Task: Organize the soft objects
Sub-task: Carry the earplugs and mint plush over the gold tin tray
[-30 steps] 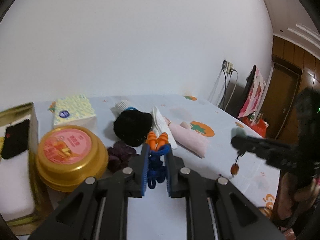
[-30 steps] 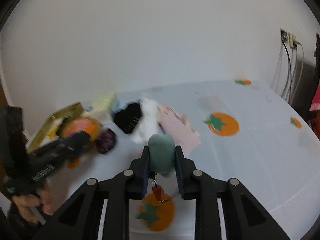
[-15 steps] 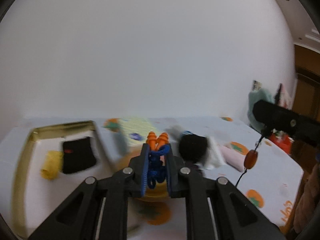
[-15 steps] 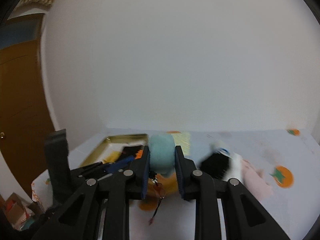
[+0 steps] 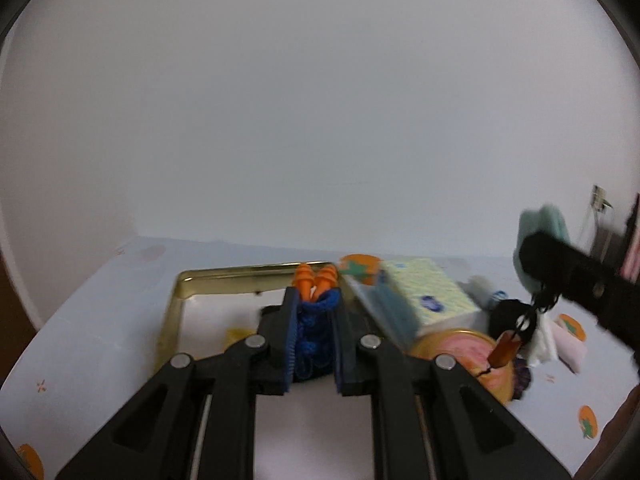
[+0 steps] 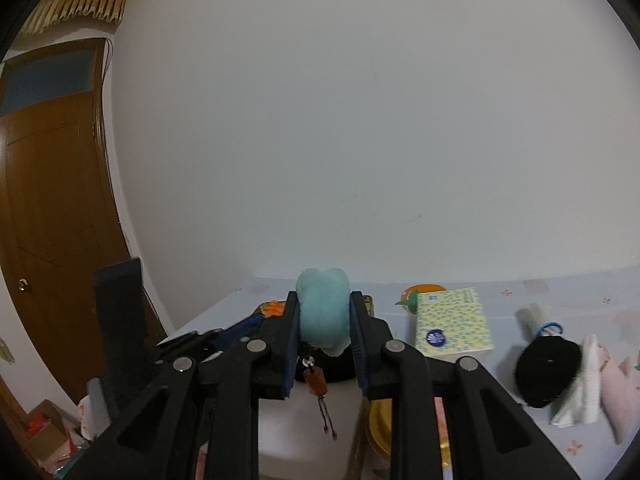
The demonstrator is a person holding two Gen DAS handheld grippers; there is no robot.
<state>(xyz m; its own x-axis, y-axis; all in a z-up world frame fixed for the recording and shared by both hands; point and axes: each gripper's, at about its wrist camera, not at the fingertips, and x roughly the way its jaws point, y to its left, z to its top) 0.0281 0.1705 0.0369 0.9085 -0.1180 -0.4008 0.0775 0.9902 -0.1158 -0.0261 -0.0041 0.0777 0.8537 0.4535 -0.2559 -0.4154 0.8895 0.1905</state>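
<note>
While both claws grip, gold tray (image 5: 182, 292) lies below left claw (image 5: 314, 320).

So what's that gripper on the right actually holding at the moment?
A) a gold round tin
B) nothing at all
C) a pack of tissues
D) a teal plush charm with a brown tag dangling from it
D: in the right wrist view the right gripper is shut on the teal plush charm, and its brown tag hangs below on a cord.
</note>
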